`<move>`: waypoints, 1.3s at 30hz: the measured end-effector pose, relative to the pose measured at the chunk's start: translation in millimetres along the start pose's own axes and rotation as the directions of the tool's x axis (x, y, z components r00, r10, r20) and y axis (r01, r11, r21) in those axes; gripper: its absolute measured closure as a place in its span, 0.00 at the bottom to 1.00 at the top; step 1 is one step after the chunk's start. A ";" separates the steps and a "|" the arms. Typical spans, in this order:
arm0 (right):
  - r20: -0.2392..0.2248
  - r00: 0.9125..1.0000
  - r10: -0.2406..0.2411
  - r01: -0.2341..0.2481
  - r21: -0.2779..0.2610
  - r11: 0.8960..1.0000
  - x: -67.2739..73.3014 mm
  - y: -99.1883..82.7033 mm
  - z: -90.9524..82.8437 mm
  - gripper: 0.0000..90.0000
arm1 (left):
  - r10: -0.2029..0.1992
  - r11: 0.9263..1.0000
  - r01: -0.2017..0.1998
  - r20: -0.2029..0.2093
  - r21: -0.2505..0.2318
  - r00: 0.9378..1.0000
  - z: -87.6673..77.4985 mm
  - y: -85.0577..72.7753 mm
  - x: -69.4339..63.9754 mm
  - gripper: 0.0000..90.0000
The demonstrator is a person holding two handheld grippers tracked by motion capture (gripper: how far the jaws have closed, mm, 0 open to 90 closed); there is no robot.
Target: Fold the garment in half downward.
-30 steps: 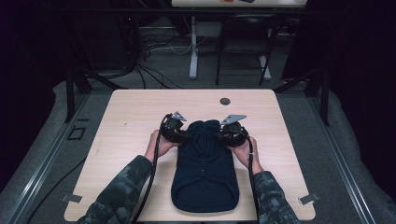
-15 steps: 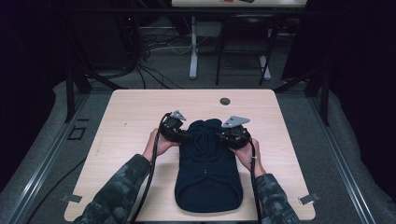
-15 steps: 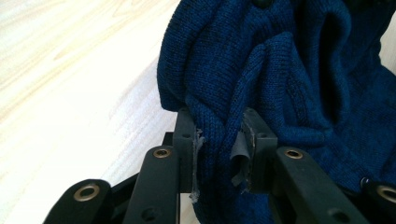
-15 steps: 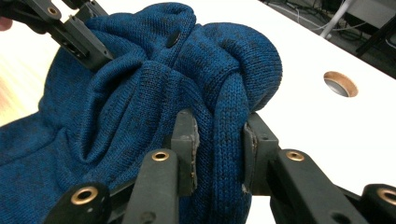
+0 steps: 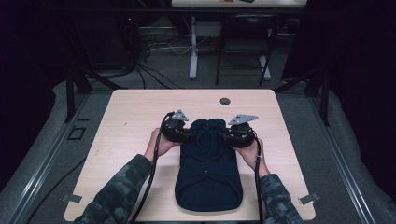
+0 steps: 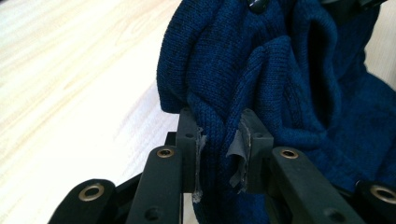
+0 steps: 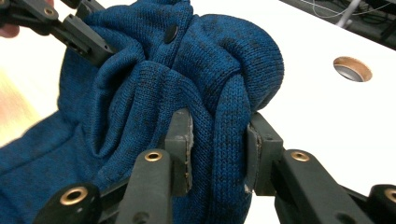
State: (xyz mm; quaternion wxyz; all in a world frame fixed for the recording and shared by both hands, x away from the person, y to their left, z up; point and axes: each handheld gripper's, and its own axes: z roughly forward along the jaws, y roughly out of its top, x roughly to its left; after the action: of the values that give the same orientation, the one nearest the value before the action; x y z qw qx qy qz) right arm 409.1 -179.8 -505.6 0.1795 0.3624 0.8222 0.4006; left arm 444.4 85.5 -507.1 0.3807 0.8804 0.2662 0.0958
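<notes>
Location: lab recording station. Pale wooden surface (image 5: 140, 112) stands on grey carpet; behind it, loose cables (image 5: 154, 46), black frame struts (image 5: 70, 88), dark surroundings.

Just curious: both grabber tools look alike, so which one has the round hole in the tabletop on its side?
The right gripper, pinching the blue knit garment's right edge; the hole lies beyond it. The left gripper sits farther off.

Light wood table (image 5: 130, 121) w/ rounded corners, standing on grey floor (image 5: 42, 140). Dark blue knit garment (image 5: 208, 182) lies flat on the near-centre part, hem toward the person; far end bunched up. Round cable hole (image 5: 225, 101) near far edge, well apart from garment.
</notes>
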 end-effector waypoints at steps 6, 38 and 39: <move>-0.039 0.998 0.045 -0.044 0.015 0.999 -6.0 -0.9 0.1 0.68 | 0.023 1.000 -0.023 -0.011 -0.012 1.000 -1.7 2.0 -3.1 0.83; -0.082 0.993 0.089 -0.092 -0.033 0.995 -11.0 -0.5 -7.8 0.58 | 0.129 0.990 -0.132 -0.050 -0.048 0.990 -15.2 10.4 -17.4 0.83; -0.082 0.993 0.089 -0.092 -0.033 0.995 -11.0 -0.5 -7.8 0.58 | 0.151 0.987 -0.154 -0.061 -0.045 0.987 -15.7 11.4 -18.6 0.83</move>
State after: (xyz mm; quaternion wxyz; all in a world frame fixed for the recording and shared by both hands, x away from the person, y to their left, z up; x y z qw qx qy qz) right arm 411.7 -192.3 -501.1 0.1345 0.3794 0.8039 0.4379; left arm 427.4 78.7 -487.3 0.3863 0.8853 0.2065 0.1565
